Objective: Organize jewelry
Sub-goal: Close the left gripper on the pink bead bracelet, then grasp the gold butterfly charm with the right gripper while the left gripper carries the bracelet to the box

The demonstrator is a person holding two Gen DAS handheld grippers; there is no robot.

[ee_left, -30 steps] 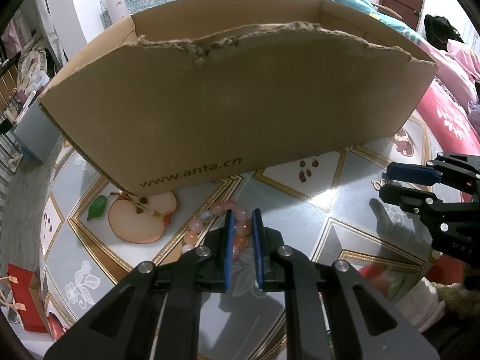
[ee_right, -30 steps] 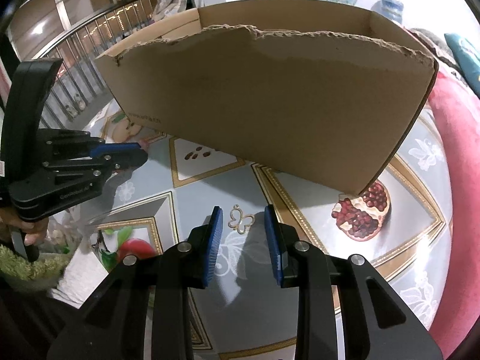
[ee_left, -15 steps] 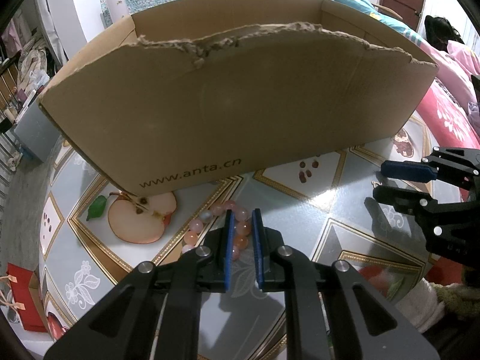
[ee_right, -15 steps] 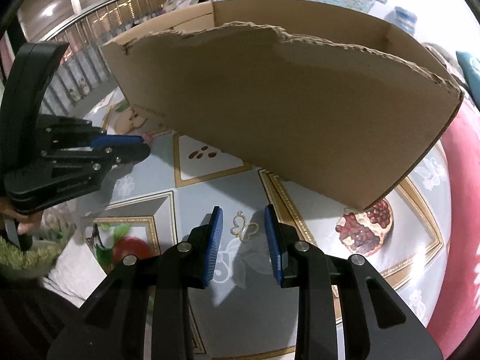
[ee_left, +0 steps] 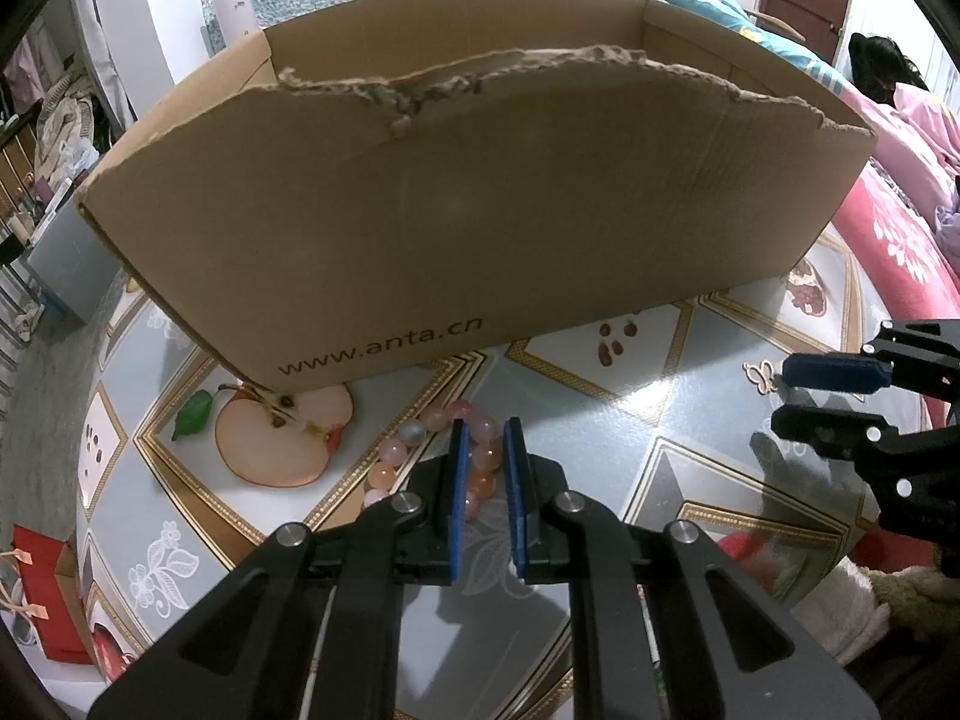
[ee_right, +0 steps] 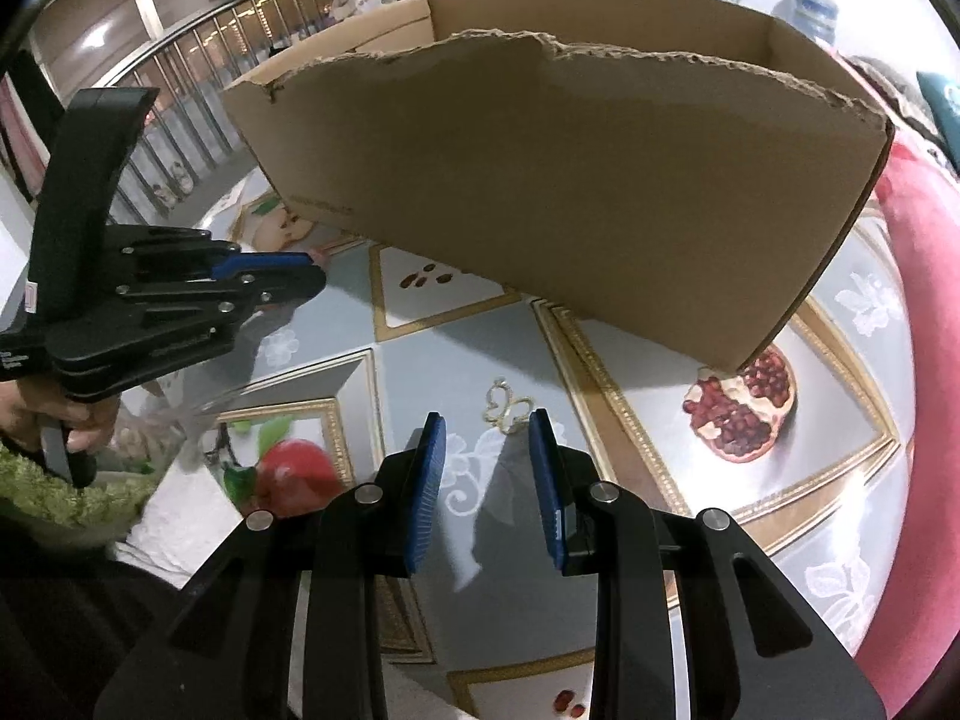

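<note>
A pink and orange bead bracelet point(ee_left: 432, 450) lies on the fruit-patterned table in front of a large cardboard box point(ee_left: 480, 204). My left gripper point(ee_left: 483, 447) hangs over the bracelet's right side, jaws narrowly apart with beads between the pads; whether it grips them I cannot tell. A gold butterfly piece point(ee_right: 507, 408) lies on the table just ahead of my right gripper point(ee_right: 487, 438), which is open and empty. It also shows in the left wrist view point(ee_left: 759, 373), beside the right gripper point(ee_left: 834, 396). The left gripper point(ee_right: 300, 276) appears at the left of the right wrist view.
The box point(ee_right: 570, 192) has a torn top edge and fills the far half of the table point(ee_left: 600, 420). A red bedspread point(ee_left: 900, 240) lies to the right. A red bag point(ee_left: 42, 594) stands on the floor at the left. A white cloth point(ee_right: 180, 510) lies at the table's near edge.
My right gripper has moved forward and down, closer to the butterfly piece. My left gripper has stayed over the bracelet.
</note>
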